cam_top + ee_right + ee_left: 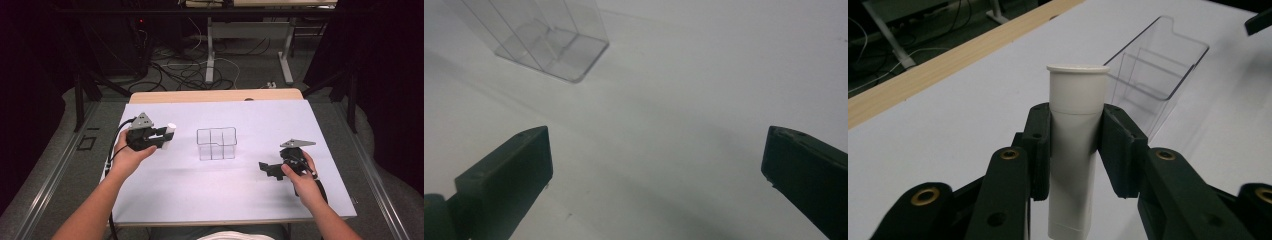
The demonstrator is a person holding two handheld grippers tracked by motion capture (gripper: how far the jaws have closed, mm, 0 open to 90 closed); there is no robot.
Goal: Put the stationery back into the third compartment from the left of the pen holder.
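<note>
While clamped by the left gripper (1075, 145), white tube (1075, 130) upright between its jaws.

No readable text, label, brand or number showing anywhere, white tube (1074, 145) appearing blank, clear plastic organizer (1158, 75) carrying no markings, white table (260, 190) bearing none

Looks like a lab / test rig, not a home. Table (220, 190) w/ plain white sheet fills frame centre; black curtains (385, 75) at left & right edges; loose cables (185, 70) on grey floor, upper centre; metal desk legs (210, 50) at top; dark equipment rack (120, 40) w/ red light, upper left.
</note>
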